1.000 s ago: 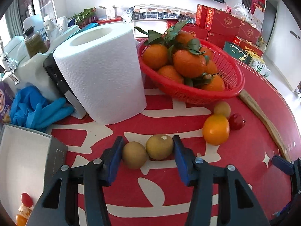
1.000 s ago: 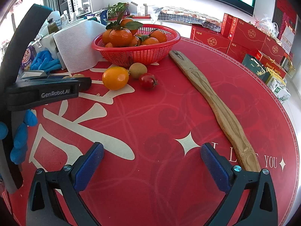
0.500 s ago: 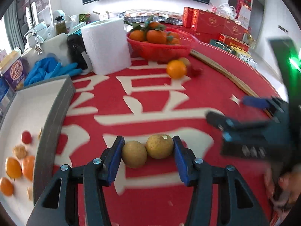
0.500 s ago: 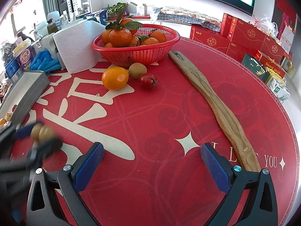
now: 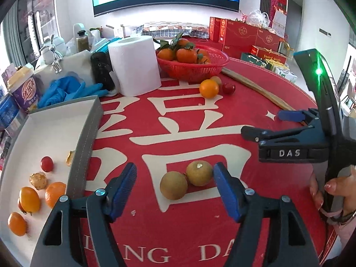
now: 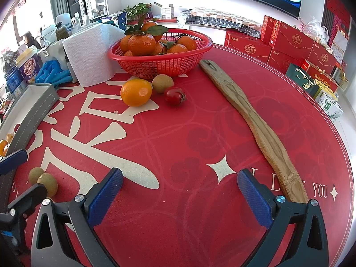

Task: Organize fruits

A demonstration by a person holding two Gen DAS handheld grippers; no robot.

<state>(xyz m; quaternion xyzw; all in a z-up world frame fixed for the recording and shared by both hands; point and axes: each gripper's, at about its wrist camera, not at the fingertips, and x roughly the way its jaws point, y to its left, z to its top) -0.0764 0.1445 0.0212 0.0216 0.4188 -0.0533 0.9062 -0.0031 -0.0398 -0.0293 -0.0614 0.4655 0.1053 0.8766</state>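
The left gripper (image 5: 175, 183) is opening its blue jaws, and two small brown fruits (image 5: 185, 179) sit on the red table mat (image 5: 200, 120) between them. The two fruits touch each other. The right blue pad looks like it just brushes the right fruit, but it is hard to be sure; the left pad is clearly away from the left fruit, so nothing is squeezed. Just to the left of this gripper is a white tray (image 5: 55, 122) with a grey wall. Inside the tray lie small orange fruits (image 5: 29, 199), a little red tomato (image 5: 46, 164) and a bumpy brown bit. The right gripper (image 6: 180, 191) hangs over a bare part of the mat with its jaws spread wide and nothing between them. A hand (image 5: 333, 189) holds its handle at the right edge of the left view. Farther back, a red basket (image 6: 160, 62) is full of oranges with green leaves. Just in front of the basket sit one orange (image 6: 136, 92), one more brown fruit (image 6: 162, 83) and a red tomato (image 6: 174, 95), close together. A white paper roll (image 5: 134, 65) stands beside the basket, and blue gloves (image 5: 66, 90) lie next to it. A long wooden stick (image 6: 251, 120) lies across the mat on the right.
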